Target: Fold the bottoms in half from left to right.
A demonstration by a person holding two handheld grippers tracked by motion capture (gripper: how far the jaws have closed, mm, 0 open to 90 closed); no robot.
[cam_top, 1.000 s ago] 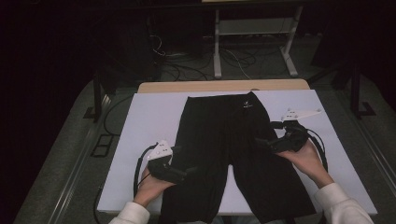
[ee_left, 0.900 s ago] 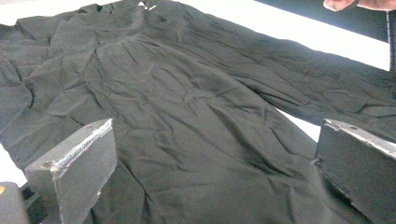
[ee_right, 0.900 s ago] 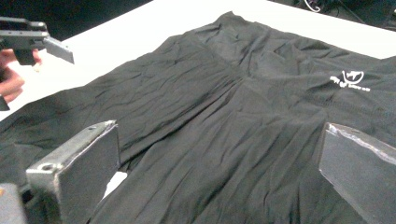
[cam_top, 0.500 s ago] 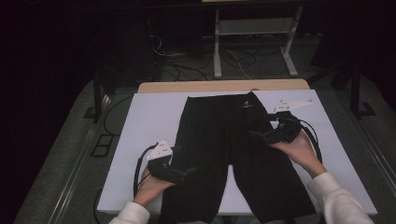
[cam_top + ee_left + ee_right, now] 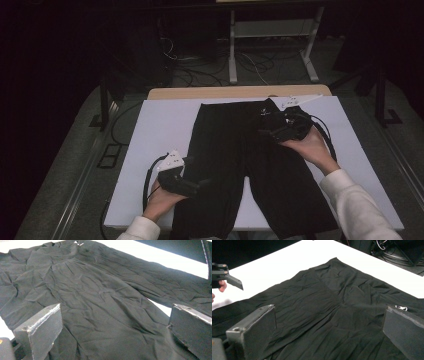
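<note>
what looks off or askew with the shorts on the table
Nothing damaged or spilled. The black shorts lie flat but creased all over, and both leg hems hang past the near edge of the white table. Both grippers, left and right, are open over the fabric.

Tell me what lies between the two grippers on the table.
Black shorts spread flat on the white table span the stretch between the left gripper and right gripper, seen in the high view.
</note>
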